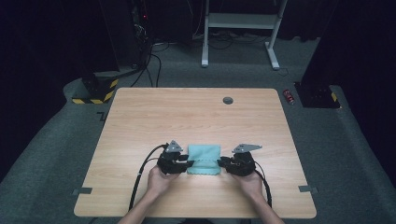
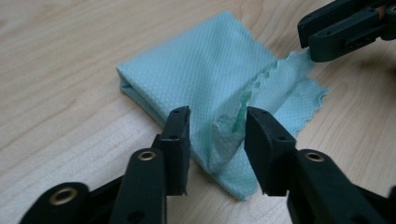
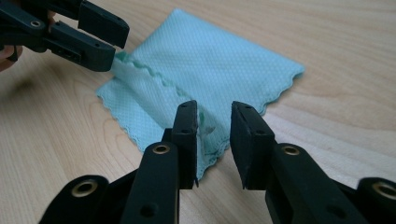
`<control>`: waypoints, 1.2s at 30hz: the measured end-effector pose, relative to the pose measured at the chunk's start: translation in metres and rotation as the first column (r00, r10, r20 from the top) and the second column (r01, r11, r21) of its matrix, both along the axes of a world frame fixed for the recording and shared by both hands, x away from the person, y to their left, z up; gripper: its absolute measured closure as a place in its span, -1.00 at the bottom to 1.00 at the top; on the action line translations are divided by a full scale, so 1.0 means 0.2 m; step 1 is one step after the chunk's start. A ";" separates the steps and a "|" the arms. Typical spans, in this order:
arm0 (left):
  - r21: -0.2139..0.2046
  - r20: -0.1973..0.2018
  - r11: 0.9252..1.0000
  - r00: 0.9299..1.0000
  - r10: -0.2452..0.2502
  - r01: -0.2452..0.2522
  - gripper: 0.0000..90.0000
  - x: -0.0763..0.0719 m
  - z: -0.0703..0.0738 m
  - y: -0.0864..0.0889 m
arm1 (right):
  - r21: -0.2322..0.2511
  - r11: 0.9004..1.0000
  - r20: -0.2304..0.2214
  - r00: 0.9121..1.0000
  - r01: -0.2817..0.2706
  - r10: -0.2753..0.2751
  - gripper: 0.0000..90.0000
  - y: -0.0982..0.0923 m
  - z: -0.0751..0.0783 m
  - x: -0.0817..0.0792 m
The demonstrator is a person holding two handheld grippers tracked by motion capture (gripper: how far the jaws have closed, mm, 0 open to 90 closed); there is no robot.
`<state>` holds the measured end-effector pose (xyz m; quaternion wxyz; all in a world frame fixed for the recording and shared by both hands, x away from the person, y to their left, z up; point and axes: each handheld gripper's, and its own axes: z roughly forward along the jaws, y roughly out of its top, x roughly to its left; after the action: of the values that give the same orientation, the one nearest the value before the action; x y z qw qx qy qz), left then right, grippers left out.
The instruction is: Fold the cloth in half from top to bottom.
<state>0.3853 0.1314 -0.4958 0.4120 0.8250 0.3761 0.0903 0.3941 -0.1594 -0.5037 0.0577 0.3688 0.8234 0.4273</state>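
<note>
While the wooden table bears it near the person's edge, the folded teal cloth lies flat between both grippers. Judged light, limp, woven and not slippery; it will sag and unfold if lifted by one layer. Left gripper fingers stand apart around a puckered corner, not pinching. Right gripper fingers likewise gape over the other near corner. Best hold: scalloped corners, through all layers.

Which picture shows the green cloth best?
The right gripper view: the cloth lies large and sharp, its wavy edges clear. The left gripper view shows it close too, with a puckered corner. The high view shows it small, lying between both grippers.
</note>
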 end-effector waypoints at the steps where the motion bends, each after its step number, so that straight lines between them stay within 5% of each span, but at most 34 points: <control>1: -0.004 0.007 1.000 1.000 0.008 -0.008 0.27 0.00 0.01 0.00 | 0.007 1.000 0.003 1.000 0.004 -0.004 0.58 0.00 0.01 0.00; 5: -0.005 0.030 0.998 0.998 0.057 -0.056 0.18 0.03 0.05 0.02 | 0.013 0.999 0.028 0.999 0.029 -0.029 0.58 -0.01 0.05 0.01; 10: 0.004 0.027 0.994 0.994 0.105 -0.105 0.16 0.08 0.06 0.01 | -0.040 0.998 0.028 0.998 0.049 -0.048 0.58 0.02 0.04 0.05; 14: 0.041 0.010 0.995 0.995 0.094 -0.095 0.11 0.09 0.04 -0.03 | -0.050 0.997 0.020 0.998 0.058 -0.057 0.57 0.05 0.02 0.07; 24: 0.092 0.000 0.994 0.998 0.065 -0.065 0.05 0.02 -0.03 -0.08 | -0.088 0.996 0.016 0.999 0.034 -0.033 0.48 0.10 -0.03 0.03; 30: 0.130 0.001 0.990 0.998 0.058 -0.057 0.04 -0.05 -0.07 -0.05 | -0.152 0.988 0.066 0.998 0.031 -0.022 0.34 0.10 -0.08 -0.04; 36: 0.141 0.011 0.988 0.998 0.056 -0.057 0.02 -0.11 -0.10 -0.02 | -0.152 0.987 0.106 0.994 0.047 -0.031 0.25 0.08 -0.09 -0.07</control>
<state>0.3635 0.1270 -0.5151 0.3513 0.8408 0.3904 0.1311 0.3792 -0.1428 -0.5225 0.1371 0.3566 0.8425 0.3797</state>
